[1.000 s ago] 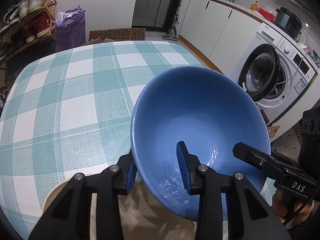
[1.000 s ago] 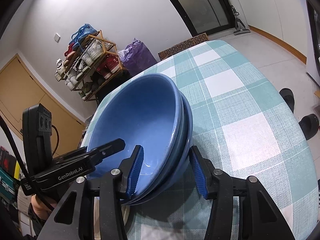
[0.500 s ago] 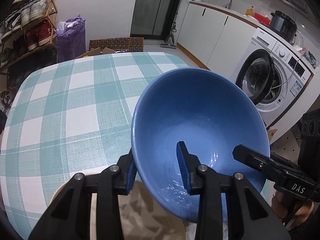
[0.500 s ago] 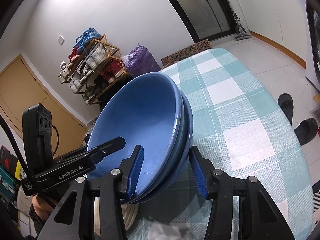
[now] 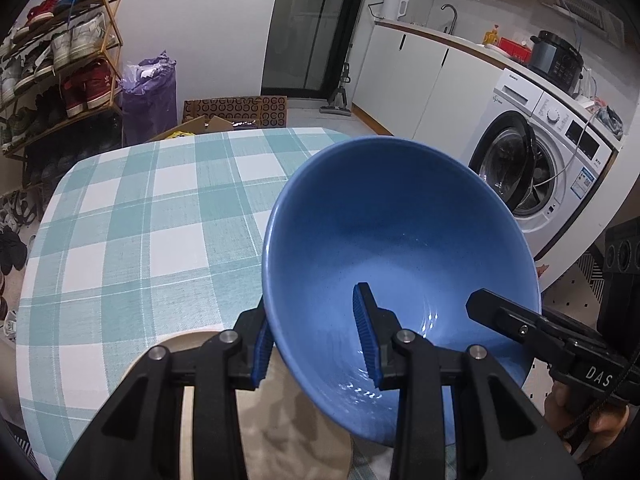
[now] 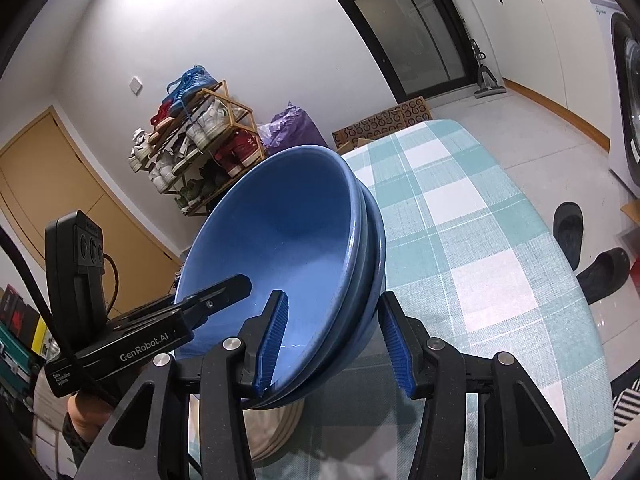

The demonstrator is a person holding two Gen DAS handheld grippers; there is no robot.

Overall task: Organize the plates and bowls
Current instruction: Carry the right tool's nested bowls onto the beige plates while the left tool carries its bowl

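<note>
Nested blue bowls (image 5: pixel 396 236) (image 6: pixel 288 248) hang tilted in the air above the checked table. My left gripper (image 5: pixel 316 340) is shut on their near-left rim, one finger inside and one outside. My right gripper (image 6: pixel 332 344) is shut on the opposite rim, one pad inside, the other pad outside the stack; its finger shows in the left wrist view (image 5: pixel 520 324). Below the bowls lies a stack of beige plates (image 5: pixel 280 420) (image 6: pixel 276 428), partly hidden by the grippers.
The teal-and-white checked table (image 5: pixel 140 240) (image 6: pixel 480 264) stretches ahead. A shoe rack (image 5: pixel 52 72), a purple bag (image 5: pixel 150 92) and cardboard boxes (image 5: pixel 236 110) stand beyond it. A washing machine (image 5: pixel 540 160) and slippers (image 6: pixel 588 252) are at the right.
Both grippers have lifted the blue bowls higher off the table; more of the room and the plates below shows. Both grips are unchanged.
</note>
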